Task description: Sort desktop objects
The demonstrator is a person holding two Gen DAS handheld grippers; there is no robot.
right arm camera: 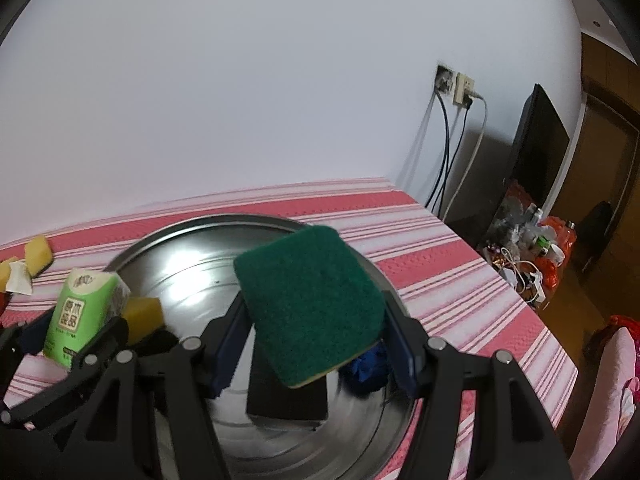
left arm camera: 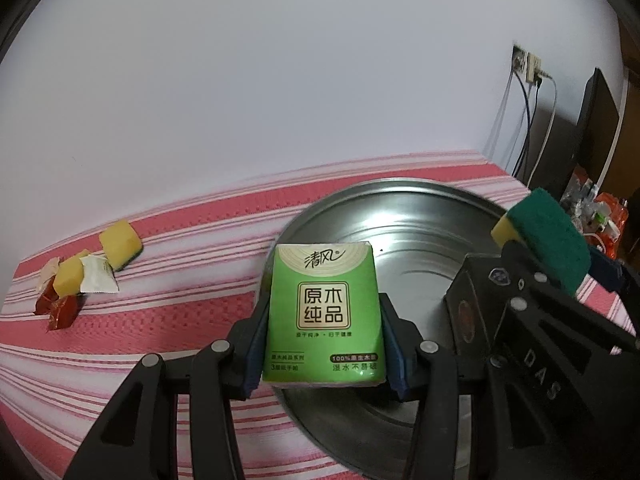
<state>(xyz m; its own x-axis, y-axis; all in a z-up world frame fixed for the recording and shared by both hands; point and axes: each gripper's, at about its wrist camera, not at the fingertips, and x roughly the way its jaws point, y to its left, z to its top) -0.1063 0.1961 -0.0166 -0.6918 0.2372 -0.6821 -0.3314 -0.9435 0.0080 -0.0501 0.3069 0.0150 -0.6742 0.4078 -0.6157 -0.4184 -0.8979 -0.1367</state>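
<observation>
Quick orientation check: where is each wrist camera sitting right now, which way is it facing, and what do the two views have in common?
Left wrist: behind the left gripper, angled down across the striped table; its fingers clamp a green tissue pack; the right gripper intrudes at right.
Right wrist: behind the right gripper, angled down; its fingers clamp a green scouring sponge; the left gripper shows at left.
Shared: the metal tray, both held items, loose sponges, wall sockets.

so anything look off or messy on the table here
Nothing is spilled or broken. The one untidy spot is the far left of the striped tablecloth: two yellow sponges lie jumbled with crumpled red and white wrappers, outside the metal tray.
</observation>
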